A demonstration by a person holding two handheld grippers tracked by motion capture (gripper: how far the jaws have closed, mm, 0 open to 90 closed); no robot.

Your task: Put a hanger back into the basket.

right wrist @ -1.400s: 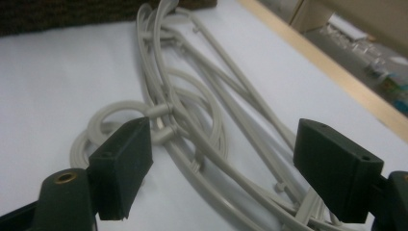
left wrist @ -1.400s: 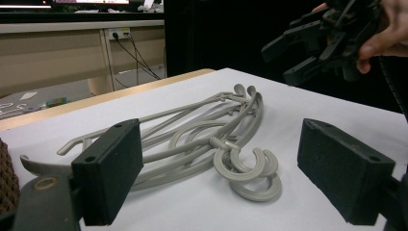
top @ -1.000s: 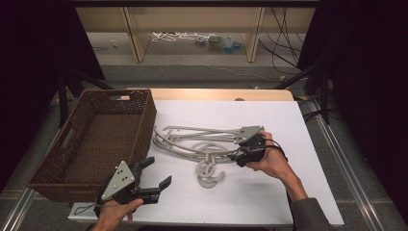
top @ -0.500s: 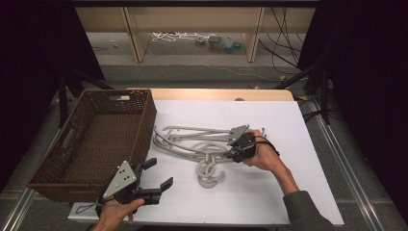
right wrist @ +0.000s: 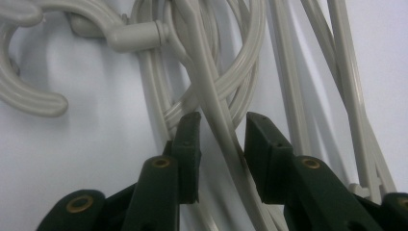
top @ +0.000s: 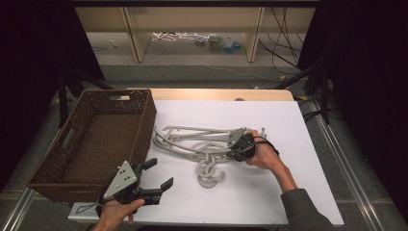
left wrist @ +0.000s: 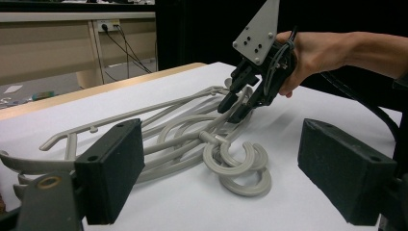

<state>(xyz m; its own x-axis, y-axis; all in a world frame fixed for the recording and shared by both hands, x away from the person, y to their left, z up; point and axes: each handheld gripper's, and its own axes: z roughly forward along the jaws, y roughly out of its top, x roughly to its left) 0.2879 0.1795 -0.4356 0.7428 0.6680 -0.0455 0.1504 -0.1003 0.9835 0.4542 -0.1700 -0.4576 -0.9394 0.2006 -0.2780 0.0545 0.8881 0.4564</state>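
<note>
A tangle of grey plastic clothes hangers (top: 190, 143) lies mid-table, their hooks (top: 210, 174) toward the front. My right gripper (top: 230, 153) is down on the pile's right side, also seen in the left gripper view (left wrist: 233, 107). Its jaws have just been closing. In the right gripper view (right wrist: 220, 139) one slim hanger bar (right wrist: 216, 113) runs between the pads, with a gap still showing on the left side. My left gripper (top: 161, 173) stands open near the table's front left, holding nothing; its wide jaws (left wrist: 226, 168) frame the hangers (left wrist: 183, 130).
A brown wicker basket (top: 144, 113) stands at the left of the white table (top: 279, 192), close behind my left gripper. Metal rails run along both table sides. Shelving and cables sit on the floor beyond the far edge.
My right gripper has moved left and down onto the hanger pile and its jaws have narrowed around a bar. The left gripper and the hangers have stayed put.
</note>
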